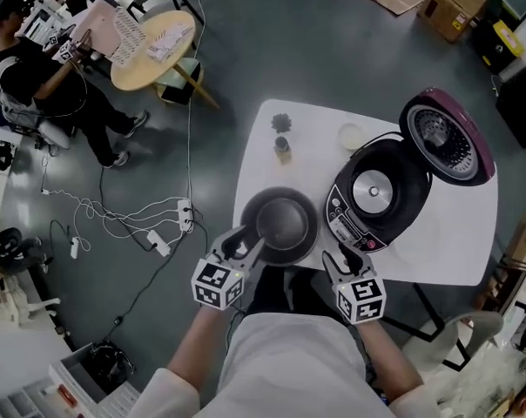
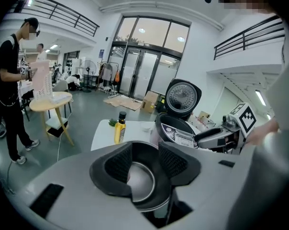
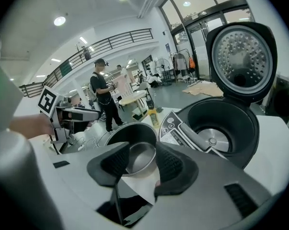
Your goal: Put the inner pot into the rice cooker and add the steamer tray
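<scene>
The dark inner pot (image 1: 282, 223) stands on the white table (image 1: 455, 242), near its front edge and left of the rice cooker (image 1: 378, 192). The cooker's lid (image 1: 446, 136) is swung up and its well is empty. My left gripper (image 1: 244, 244) hovers at the pot's near left rim with its jaws apart. In the left gripper view the pot (image 2: 142, 186) shows between and below the pads, untouched. My right gripper (image 1: 343, 258) is open in front of the cooker's control panel, by the pot's right side. The pot (image 3: 137, 155) lies beyond its pads.
A yellow bottle (image 1: 283, 151), a small plant (image 1: 281, 123) and a small white dish (image 1: 351, 136) stand at the table's far side. Cables and a power strip (image 1: 158, 242) lie on the floor to the left. A person stands by a round table (image 1: 154, 46) farther off.
</scene>
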Demonstrator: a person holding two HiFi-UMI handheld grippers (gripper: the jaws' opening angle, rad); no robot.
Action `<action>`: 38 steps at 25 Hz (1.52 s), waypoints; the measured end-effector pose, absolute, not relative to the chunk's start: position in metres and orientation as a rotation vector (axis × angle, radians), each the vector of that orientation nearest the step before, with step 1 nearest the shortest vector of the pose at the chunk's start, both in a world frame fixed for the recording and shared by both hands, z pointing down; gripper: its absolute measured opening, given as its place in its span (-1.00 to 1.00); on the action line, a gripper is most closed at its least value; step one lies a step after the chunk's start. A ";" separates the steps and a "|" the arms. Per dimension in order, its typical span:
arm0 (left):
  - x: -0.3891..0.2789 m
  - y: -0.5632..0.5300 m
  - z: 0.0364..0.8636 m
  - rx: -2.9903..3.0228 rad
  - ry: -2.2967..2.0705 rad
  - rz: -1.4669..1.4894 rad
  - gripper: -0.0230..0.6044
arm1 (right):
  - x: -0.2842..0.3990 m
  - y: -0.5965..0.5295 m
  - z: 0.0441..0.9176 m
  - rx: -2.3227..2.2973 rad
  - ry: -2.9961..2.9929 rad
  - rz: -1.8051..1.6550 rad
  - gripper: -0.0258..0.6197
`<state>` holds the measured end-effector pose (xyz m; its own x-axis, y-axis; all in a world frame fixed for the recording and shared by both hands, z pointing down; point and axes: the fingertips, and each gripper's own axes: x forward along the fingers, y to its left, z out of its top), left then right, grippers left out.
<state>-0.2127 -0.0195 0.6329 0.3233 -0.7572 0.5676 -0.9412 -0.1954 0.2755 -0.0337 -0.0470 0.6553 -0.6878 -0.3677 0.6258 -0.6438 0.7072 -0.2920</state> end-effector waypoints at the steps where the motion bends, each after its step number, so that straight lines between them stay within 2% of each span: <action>1: -0.217 -0.020 0.639 2.012 -1.486 0.433 -0.33 | -0.037 -0.046 0.661 0.767 -2.363 0.704 -0.35; 15: -0.274 -0.032 0.738 1.934 -1.442 0.643 -0.28 | -0.060 -0.040 0.749 0.840 -2.120 0.840 -0.35; 28: -0.267 -0.030 0.801 1.892 -1.280 0.726 -0.25 | -0.077 -0.042 0.803 0.957 -1.983 0.949 -0.34; 30: -0.264 -0.030 0.807 1.891 -1.259 0.746 -0.29 | -0.077 -0.044 0.808 0.990 -1.958 0.951 -0.39; 32: -0.263 -0.031 0.810 1.890 -1.255 0.761 -0.47 | -0.074 -0.047 0.811 1.027 -1.926 0.934 -0.61; 38: -0.271 -0.026 0.811 1.868 -1.292 0.804 -0.57 | -0.077 -0.047 0.803 1.034 -1.899 0.912 -0.66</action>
<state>-0.2710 -0.0264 0.8110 0.3044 -0.5016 0.8097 -0.9480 -0.2422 0.2064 -0.0774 -0.0468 0.8030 -0.3705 -0.3286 0.8688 -0.8835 0.4133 -0.2204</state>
